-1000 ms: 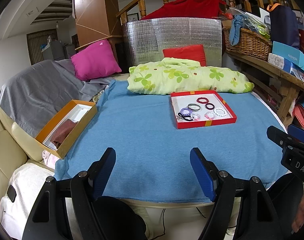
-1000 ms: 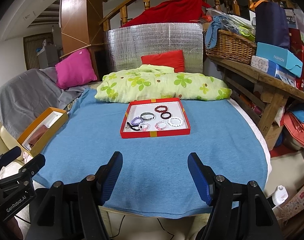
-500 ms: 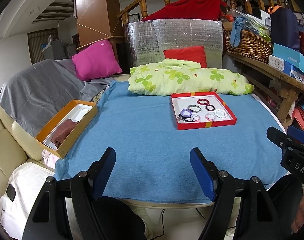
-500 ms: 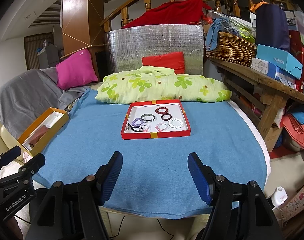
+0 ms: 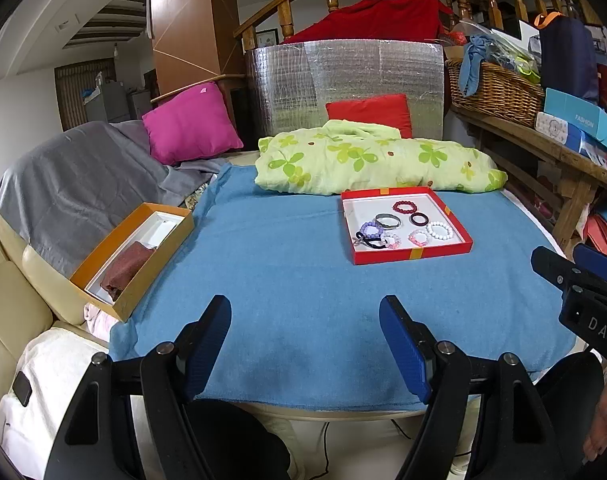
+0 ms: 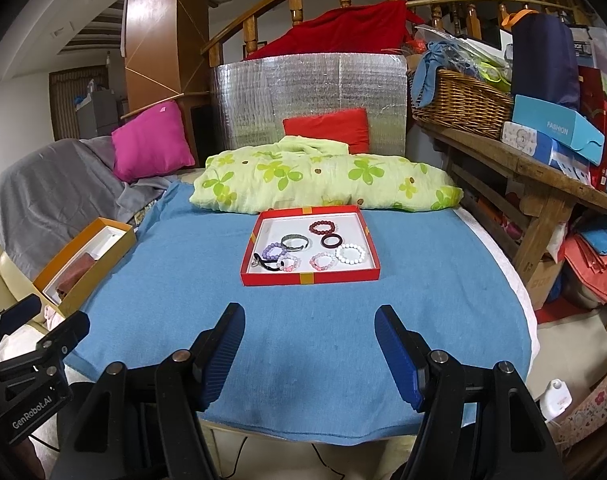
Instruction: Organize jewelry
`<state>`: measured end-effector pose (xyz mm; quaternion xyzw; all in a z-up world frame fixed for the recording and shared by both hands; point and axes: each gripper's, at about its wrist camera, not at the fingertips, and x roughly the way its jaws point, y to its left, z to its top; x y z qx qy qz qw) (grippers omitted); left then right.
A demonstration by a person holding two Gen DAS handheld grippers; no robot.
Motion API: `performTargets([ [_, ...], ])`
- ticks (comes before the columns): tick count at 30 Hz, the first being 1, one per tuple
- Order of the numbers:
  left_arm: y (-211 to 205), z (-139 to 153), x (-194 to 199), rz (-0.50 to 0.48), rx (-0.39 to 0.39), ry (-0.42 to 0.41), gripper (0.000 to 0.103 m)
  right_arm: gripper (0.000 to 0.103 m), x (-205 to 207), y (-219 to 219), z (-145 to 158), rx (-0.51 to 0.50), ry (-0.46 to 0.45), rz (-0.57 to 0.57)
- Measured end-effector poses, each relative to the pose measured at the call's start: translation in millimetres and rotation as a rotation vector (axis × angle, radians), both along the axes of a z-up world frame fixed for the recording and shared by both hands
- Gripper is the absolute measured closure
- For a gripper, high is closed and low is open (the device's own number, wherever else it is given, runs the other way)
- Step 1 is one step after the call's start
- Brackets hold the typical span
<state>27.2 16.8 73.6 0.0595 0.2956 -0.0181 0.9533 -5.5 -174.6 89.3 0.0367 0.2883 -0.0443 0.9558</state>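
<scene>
From my left side, my left gripper (image 5: 304, 334) hangs low over the near edge of the blue cloth (image 5: 295, 280). Its jaws are spread wide with nothing between them. The red tray (image 5: 411, 254) sits far ahead, a bit to the right. All the bracelets (image 5: 403, 228) lie inside it. An orange box (image 5: 133, 280) sits at the left edge of the cloth, with a brown pouch (image 5: 125, 268) in it.

From my right side, my right gripper (image 6: 309, 342) is wide apart too, and holds nothing. The tray is straight ahead, well apart from me. I see a red bead bracelet (image 6: 323, 227), a white bead bracelet (image 6: 350, 254) and a black hair tie (image 6: 268, 265) in there, near each other.

The rings could be waiting to be sorted, or they could be tidy already. I cannot tell which.
</scene>
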Motion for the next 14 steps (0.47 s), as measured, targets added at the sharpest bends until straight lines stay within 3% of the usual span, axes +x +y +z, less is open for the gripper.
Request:
performTargets([
  [14, -8.9, -7.4, 32.7, -0.005, 0.015, 0.016, 0.026, 0.032, 32.6, -9.2, -10.0, 0.005, 0.017, 0.005],
])
